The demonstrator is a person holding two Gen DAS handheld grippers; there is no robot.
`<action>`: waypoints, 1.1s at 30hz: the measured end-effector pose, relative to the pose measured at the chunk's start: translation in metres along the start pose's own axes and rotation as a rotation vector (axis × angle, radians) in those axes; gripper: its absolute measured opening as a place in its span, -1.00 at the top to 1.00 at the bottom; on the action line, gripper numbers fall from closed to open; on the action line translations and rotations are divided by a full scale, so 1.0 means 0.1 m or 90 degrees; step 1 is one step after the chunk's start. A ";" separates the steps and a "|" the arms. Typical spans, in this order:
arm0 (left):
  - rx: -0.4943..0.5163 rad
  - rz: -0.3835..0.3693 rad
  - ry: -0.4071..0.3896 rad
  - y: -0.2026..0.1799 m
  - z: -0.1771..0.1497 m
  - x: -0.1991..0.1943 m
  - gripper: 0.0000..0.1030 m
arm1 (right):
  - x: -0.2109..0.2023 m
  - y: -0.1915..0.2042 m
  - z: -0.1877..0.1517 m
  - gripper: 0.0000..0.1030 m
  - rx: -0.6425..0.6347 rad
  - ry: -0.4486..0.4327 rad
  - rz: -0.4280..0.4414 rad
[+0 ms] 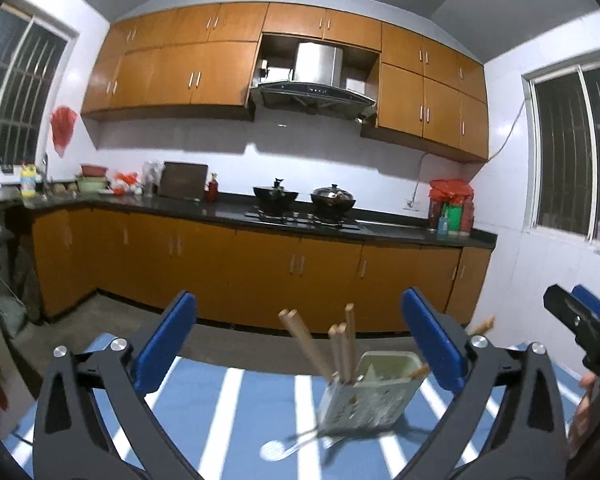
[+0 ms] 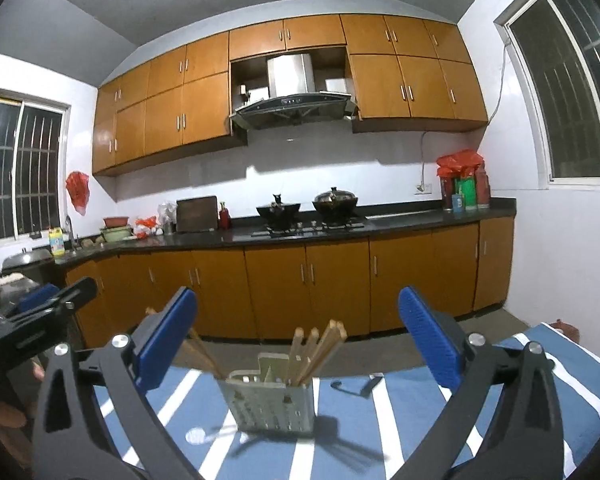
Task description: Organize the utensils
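The holder [image 1: 362, 392], a pale green slotted box, stands on the blue-and-white striped cloth [image 1: 228, 408] and serves as the landmark here. Left of its base a spoon [image 1: 278, 449] lies flat on the cloth, too blurred to read its handle clearly. Inside the holder the chopsticks [image 1: 332, 344] lean out at loose angles. The left gripper [image 1: 300, 344] has its jaws wide apart, empty, near the holder. The right gripper [image 2: 298, 344] is likewise spread and empty. Right of the holder lies a small dark hook [image 2: 354, 386]. The holder looks light, so a finger catching a leaning chopstick could tip it; the flat spoon may slide when pinched.
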State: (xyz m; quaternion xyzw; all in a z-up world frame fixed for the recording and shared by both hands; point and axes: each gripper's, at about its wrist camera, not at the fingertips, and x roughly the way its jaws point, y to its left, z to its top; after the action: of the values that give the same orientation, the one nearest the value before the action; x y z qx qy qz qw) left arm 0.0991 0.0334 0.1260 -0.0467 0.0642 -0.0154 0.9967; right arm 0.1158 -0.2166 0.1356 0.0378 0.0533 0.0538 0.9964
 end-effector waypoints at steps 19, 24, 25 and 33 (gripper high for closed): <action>0.045 0.038 0.112 -0.05 -0.96 -0.54 -0.97 | -0.65 0.04 -1.03 -0.92 -0.006 0.132 -0.048; 0.063 0.052 0.124 -0.09 -1.10 -0.61 -0.97 | -0.66 0.03 -1.18 -0.92 0.002 0.163 -0.046; 0.065 0.051 0.125 -0.11 -1.13 -0.64 -0.97 | -0.65 0.03 -1.20 -0.92 0.000 0.166 -0.048; 0.080 0.052 0.155 -0.16 -1.33 -0.67 -0.97 | -0.67 0.06 -1.38 -0.92 -0.030 0.180 -0.063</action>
State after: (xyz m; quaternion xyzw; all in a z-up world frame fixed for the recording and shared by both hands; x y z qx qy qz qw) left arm 0.0150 0.0082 0.0047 0.0204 0.1852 0.0158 0.9824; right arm 0.0335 -0.2088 0.0062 0.0042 0.1933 0.0108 0.9811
